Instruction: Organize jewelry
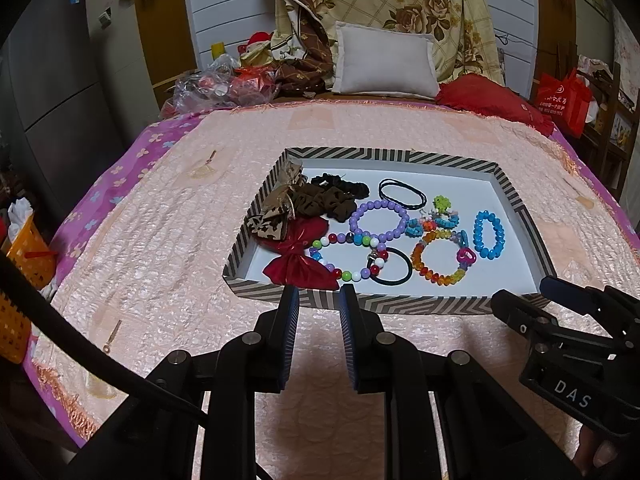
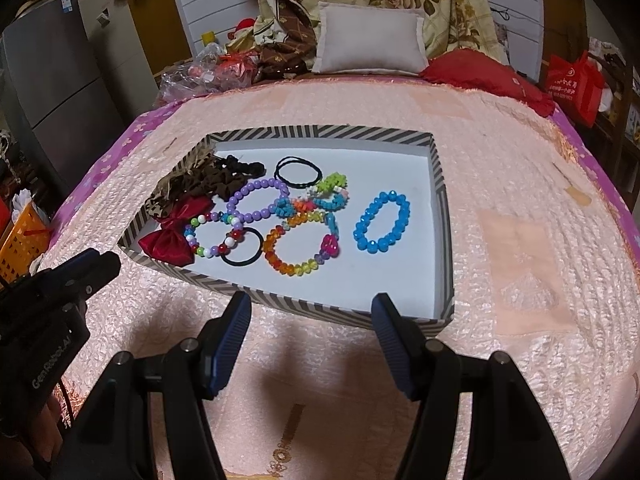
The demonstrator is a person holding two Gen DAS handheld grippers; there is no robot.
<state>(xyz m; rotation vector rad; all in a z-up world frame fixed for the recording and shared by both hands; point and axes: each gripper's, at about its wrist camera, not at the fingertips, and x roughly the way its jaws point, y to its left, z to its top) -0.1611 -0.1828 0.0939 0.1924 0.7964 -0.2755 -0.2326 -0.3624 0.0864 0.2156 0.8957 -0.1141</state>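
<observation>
We hold both grippers near a striped-rim, white-floored cardboard tray (image 2: 442, 216) w/ bead bracelets; left gripper (image 1: 319, 306) fingers narrowly apart, right gripper (image 2: 312, 314) spread wide, both empty.

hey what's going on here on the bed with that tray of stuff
A person holds a two-finger tool in each hand above a striped tray of jewelry and hair accessories on a bed. Both the left tool and the right tool are empty, short of the tray's near edge. The blue bead bracelet lies apart; the others sit bunched together, untouched.
</observation>
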